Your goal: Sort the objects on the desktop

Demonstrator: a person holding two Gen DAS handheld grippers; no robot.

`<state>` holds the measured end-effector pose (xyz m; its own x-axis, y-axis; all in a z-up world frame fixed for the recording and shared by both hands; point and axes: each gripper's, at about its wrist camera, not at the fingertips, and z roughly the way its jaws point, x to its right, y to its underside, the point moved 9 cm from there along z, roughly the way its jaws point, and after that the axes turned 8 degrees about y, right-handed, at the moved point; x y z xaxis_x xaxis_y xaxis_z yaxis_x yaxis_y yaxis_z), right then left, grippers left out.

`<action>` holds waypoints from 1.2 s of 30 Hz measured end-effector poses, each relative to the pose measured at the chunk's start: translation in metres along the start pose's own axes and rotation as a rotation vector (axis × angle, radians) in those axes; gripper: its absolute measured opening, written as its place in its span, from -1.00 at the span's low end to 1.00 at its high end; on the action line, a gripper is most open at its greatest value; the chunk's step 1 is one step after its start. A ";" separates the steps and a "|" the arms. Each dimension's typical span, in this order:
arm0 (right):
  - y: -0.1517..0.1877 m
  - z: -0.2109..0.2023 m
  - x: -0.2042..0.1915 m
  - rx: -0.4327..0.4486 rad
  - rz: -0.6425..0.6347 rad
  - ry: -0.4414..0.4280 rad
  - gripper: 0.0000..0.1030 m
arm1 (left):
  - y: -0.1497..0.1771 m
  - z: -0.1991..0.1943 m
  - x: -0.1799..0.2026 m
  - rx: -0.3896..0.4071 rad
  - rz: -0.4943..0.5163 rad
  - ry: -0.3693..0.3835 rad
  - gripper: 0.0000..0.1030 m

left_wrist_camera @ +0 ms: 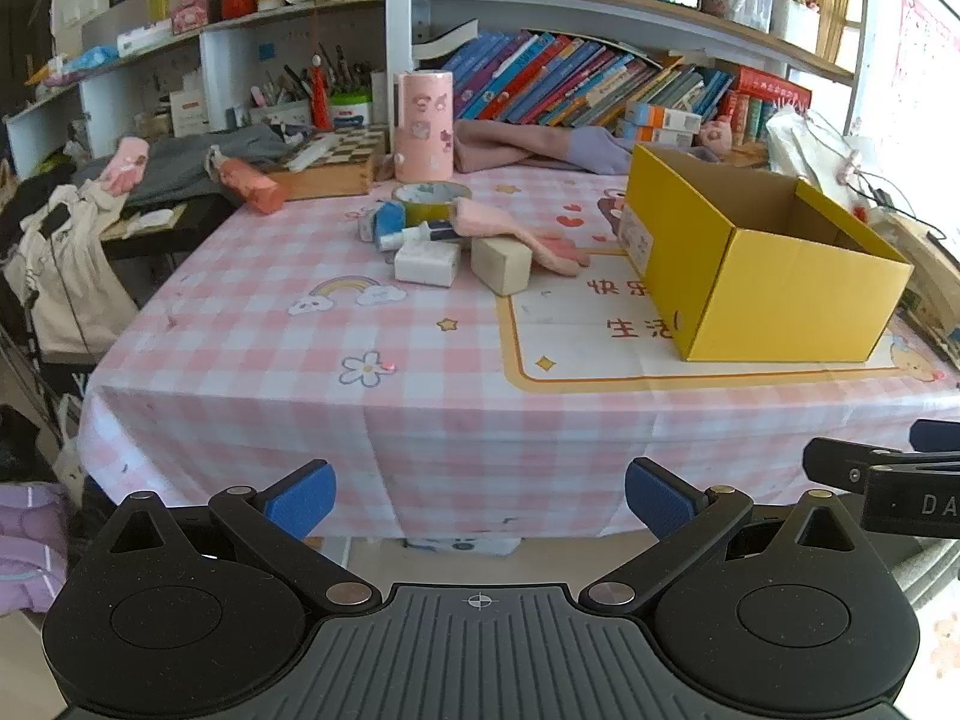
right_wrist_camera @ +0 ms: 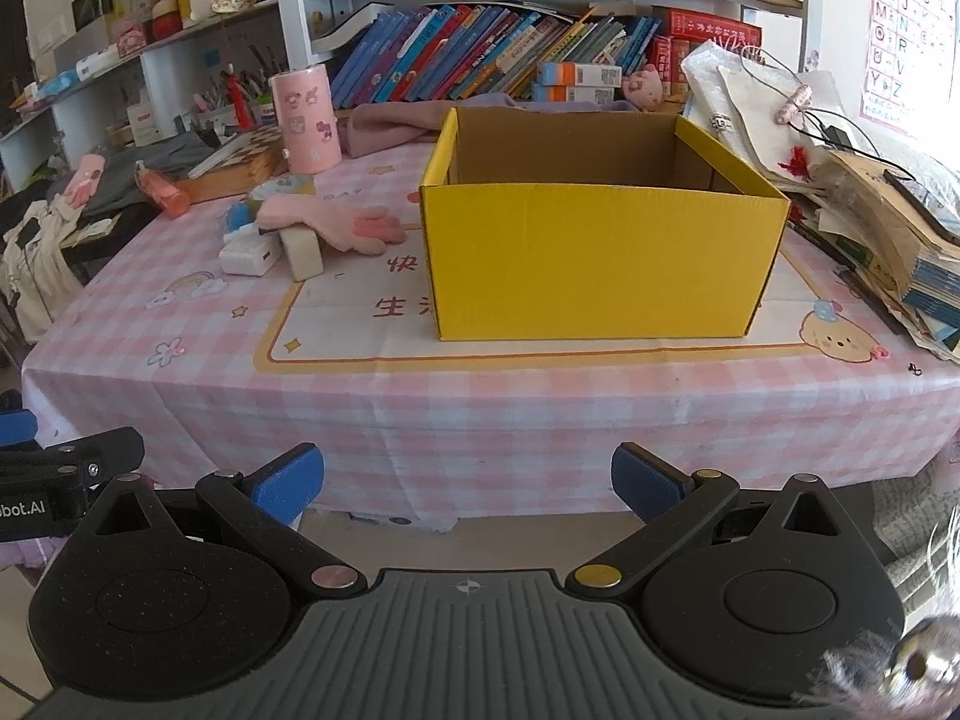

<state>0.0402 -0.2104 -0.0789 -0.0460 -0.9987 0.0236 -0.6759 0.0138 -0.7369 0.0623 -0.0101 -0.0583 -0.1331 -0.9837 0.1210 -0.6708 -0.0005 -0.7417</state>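
Observation:
An open yellow cardboard box (left_wrist_camera: 762,276) (right_wrist_camera: 600,264) stands on the pink checked tablecloth (left_wrist_camera: 300,348) (right_wrist_camera: 180,312). To its left lies a small heap: a pink glove (left_wrist_camera: 516,234) (right_wrist_camera: 336,225), a beige block (left_wrist_camera: 501,264) (right_wrist_camera: 303,252), a white charger (left_wrist_camera: 427,263) (right_wrist_camera: 249,255), a roll of tape (left_wrist_camera: 429,198) (right_wrist_camera: 282,187), a small blue item (left_wrist_camera: 389,222) and a white tube (left_wrist_camera: 420,234). My left gripper (left_wrist_camera: 480,495) is open and empty, in front of the table's near edge. My right gripper (right_wrist_camera: 468,480) is open and empty too, beside it.
A tall pink cylinder (left_wrist_camera: 423,126) (right_wrist_camera: 306,120) and a wooden chess box (left_wrist_camera: 336,165) stand at the back. Leaning books (left_wrist_camera: 570,84) fill the shelf behind. A pile of papers and bags (right_wrist_camera: 870,204) lies right of the box. Clothes lie at the left (left_wrist_camera: 180,162).

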 end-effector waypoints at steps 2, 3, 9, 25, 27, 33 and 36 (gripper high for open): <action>-0.001 0.000 -0.002 0.004 -0.004 -0.005 1.00 | 0.000 0.000 0.000 -0.001 -0.001 0.003 1.00; -0.001 -0.001 -0.003 0.009 -0.005 -0.006 1.00 | 0.000 0.000 0.000 0.000 -0.001 0.002 1.00; -0.003 -0.001 -0.004 0.015 -0.009 -0.013 1.00 | 0.000 0.000 0.001 -0.002 0.002 0.008 1.00; -0.003 0.000 -0.003 0.011 -0.009 -0.009 1.00 | -0.001 0.003 0.002 -0.008 0.022 0.011 1.00; -0.004 0.000 -0.003 0.011 -0.010 -0.009 1.00 | -0.001 0.003 0.002 -0.008 0.023 0.010 1.00; -0.004 0.001 -0.003 0.011 -0.013 -0.009 1.00 | -0.001 0.003 0.001 -0.011 0.021 0.008 1.00; -0.004 0.001 -0.004 0.010 -0.018 -0.010 1.00 | -0.001 0.003 -0.001 -0.013 0.018 0.008 1.00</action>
<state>0.0438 -0.2065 -0.0769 -0.0265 -0.9992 0.0308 -0.6690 -0.0052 -0.7433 0.0658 -0.0102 -0.0597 -0.1511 -0.9821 0.1128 -0.6778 0.0198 -0.7350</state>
